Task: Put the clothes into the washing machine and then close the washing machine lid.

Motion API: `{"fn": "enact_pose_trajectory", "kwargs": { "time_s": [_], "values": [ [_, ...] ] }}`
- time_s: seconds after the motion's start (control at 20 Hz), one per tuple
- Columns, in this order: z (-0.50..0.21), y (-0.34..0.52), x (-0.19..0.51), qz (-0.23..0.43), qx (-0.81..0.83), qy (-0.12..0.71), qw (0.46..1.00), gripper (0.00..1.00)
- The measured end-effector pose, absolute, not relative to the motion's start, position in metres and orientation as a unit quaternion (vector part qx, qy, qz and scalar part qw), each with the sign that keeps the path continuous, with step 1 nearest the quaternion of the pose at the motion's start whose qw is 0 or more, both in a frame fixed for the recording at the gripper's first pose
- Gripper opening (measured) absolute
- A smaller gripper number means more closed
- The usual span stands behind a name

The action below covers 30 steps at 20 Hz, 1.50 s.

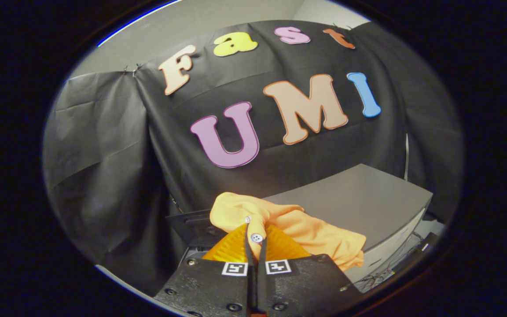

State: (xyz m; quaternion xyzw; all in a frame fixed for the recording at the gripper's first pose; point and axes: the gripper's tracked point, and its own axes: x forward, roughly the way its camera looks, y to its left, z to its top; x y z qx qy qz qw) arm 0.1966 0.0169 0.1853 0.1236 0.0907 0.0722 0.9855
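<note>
Black cloth wall [117, 167] spans the upper and middle frame. At lower right sits a grey washing machine [359, 198], its flat lid [368, 193] down. An orange garment [297, 229] with a white button [256, 237] hangs bunched at lower centre, in front of the machine's left end. The claw [256, 246] at bottom centre is nearly closed, both orange fingers [229, 248] pinching the garment.

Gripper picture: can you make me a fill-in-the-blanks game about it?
1. The cloth held by the gripper is coloured ____.
2. The gripper's fingers are pinched ____ on the cloth.
3. Beyond the cloth stands a ____ washing machine.

Missing words: orange; shut; grey
</note>
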Motion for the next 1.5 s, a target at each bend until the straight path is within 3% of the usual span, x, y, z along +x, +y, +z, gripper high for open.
{"fn": "enact_pose_trajectory", "kwargs": {
  "time_s": [0.4,0.75,1.5],
  "values": [
    [0.206,0.102,0.193,0.139,0.115,0.081,0.980,0.01],
    [0.191,0.157,0.213,0.147,0.109,0.074,0.980,0.01],
    [0.054,0.257,0.301,0.106,0.069,0.125,0.984,0.01]
  ]
}}
